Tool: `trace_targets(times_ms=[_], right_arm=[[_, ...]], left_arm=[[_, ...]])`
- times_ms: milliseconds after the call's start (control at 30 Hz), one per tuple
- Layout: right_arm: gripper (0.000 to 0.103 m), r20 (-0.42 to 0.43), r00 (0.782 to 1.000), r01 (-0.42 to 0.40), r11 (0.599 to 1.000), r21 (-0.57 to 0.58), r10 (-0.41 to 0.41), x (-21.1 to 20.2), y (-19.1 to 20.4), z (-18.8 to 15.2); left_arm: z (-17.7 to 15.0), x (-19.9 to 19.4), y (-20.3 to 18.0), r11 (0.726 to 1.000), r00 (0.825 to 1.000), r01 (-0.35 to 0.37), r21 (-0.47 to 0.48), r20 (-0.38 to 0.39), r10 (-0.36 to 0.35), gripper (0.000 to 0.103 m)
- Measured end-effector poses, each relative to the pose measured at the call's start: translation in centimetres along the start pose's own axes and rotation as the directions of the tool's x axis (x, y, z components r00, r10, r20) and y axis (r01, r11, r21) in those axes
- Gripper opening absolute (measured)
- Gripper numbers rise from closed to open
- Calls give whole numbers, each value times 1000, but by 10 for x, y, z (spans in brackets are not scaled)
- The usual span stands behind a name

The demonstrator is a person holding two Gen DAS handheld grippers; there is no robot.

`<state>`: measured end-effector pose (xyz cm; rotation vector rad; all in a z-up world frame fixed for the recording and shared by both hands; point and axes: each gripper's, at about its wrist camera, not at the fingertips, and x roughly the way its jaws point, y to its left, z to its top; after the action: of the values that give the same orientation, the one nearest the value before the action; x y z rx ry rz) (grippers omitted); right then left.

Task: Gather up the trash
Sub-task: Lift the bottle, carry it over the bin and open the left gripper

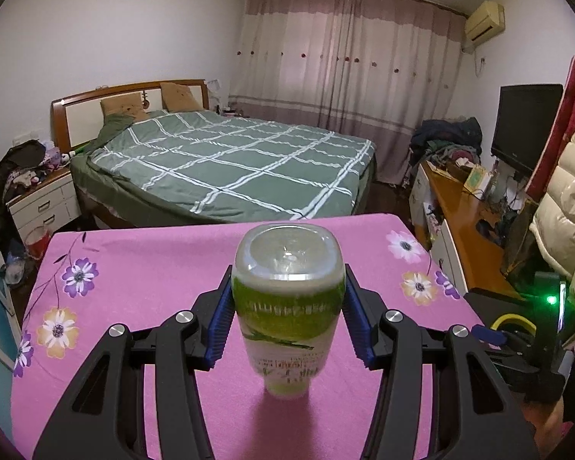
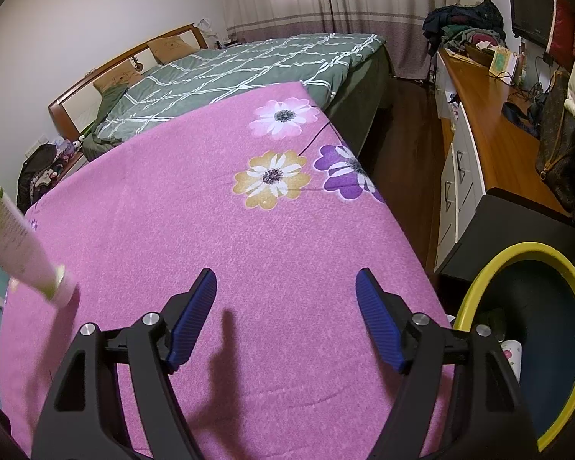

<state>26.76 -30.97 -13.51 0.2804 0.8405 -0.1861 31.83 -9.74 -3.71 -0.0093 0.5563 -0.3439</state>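
My left gripper [image 1: 287, 318] is shut on a plastic bottle [image 1: 287, 299] with a green and white label. The bottle is upside down, its cap touching the pink flowered tablecloth [image 1: 142, 268]. The same bottle [image 2: 15, 237] shows at the left edge of the right wrist view, tilted, cap down on the cloth [image 2: 211, 230]. My right gripper [image 2: 285, 306] is open and empty above the cloth. A yellow-rimmed trash bin [image 2: 556, 268] stands off the table's right edge, with some items inside.
A bed with a green checked cover [image 1: 230, 161] lies beyond the table. A wooden dresser [image 2: 487, 134] with clutter, a TV [image 1: 525, 126] and hanging coats [image 1: 563, 207] line the right wall. A nightstand [image 1: 42, 199] stands at the far left.
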Motion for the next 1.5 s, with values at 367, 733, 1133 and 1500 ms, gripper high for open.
trace_targets(times_ms=[367,733,1133,1500], right_arm=[[71,65,998,-1,1000,3,0,-30,-17,-4],[71,116,988,89,993,84,-98,-106,-107,-35],[71,69,972,204,956,209,-223,-136,-202,-81],[71,44,971,215,941,263,-234,-147,-241,-99]], left_arm=[[1,-4,-28,999,999,30,28,-25,-29,52],[7,-14,-115,981,986,166,100,-44,-162,52],[-12,-8,-271,906,929,366,212,-144,-342,52],[-55,46,-384,848,861,480,223,-307,-406,52]])
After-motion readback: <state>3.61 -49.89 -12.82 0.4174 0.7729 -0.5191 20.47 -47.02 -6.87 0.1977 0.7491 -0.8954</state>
